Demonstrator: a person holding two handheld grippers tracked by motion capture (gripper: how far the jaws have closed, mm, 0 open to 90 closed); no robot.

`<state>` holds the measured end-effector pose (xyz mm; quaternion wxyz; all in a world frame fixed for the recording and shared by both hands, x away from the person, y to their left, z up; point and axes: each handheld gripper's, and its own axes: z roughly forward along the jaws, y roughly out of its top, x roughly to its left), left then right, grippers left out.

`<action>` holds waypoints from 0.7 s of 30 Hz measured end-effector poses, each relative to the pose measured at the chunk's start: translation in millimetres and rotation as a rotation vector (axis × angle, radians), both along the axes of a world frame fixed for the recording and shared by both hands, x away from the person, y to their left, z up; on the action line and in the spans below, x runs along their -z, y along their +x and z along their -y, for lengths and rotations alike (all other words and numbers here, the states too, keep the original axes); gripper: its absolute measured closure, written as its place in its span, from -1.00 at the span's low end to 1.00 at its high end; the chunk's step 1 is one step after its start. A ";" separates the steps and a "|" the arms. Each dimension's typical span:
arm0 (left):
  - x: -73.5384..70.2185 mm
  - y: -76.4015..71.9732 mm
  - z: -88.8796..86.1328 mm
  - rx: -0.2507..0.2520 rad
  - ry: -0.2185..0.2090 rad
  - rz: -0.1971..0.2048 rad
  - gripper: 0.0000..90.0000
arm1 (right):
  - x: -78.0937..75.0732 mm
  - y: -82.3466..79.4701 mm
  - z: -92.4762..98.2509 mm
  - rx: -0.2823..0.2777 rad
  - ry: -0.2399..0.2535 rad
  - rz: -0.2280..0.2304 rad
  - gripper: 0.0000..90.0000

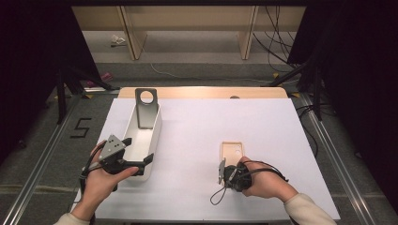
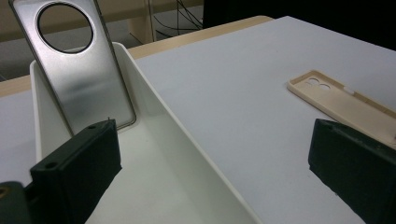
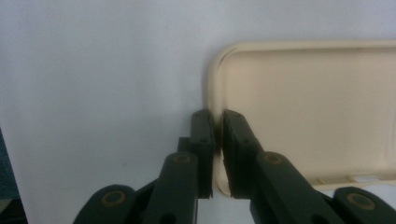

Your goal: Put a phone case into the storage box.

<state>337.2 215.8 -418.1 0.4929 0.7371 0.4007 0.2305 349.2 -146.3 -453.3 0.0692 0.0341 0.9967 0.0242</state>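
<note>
A beige phone case [image 1: 231,151] [image 2: 345,105] [image 3: 308,107] lies hollow side up on the white table cover, right of centre. My right gripper [image 1: 221,171] [image 3: 218,122] is shut on the case's near side wall, one jaw inside the rim and one outside. A white oblong bin [image 1: 154,136] [image 2: 159,107] stands at the left. A silver phone back plate [image 1: 146,110] [image 2: 81,79] with a round hole leans upright against the bin's far end. My left gripper [image 1: 138,150] [image 2: 215,140] is open at the bin's near end, one jaw over the bin and one outside its right wall, holding nothing.
The white cover [image 1: 211,126] lies on a wooden table whose far edge [image 1: 202,92] shows behind it. Dark tripod legs stand on the floor at both sides, and cables trail at the back right. Between bin and beige case the cover is bare.
</note>
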 end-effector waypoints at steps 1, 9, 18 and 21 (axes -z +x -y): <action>0.0 0.0 0.0 0.001 0.000 0.000 -0.96 | 0.0 -0.1 -0.1 -0.002 0.001 0.000 0.89; 0.1 0.0 0.1 0.000 0.000 -0.001 -0.95 | -0.5 -0.7 0.8 0.005 0.006 -0.015 0.91; -0.5 -0.1 -0.5 -0.002 0.000 0.001 -0.95 | -1.6 -0.2 4.6 0.012 0.033 -0.019 0.93; -1.0 -0.2 -1.0 -0.003 0.000 0.004 -0.95 | -2.3 -0.1 6.9 0.005 0.054 -0.018 0.93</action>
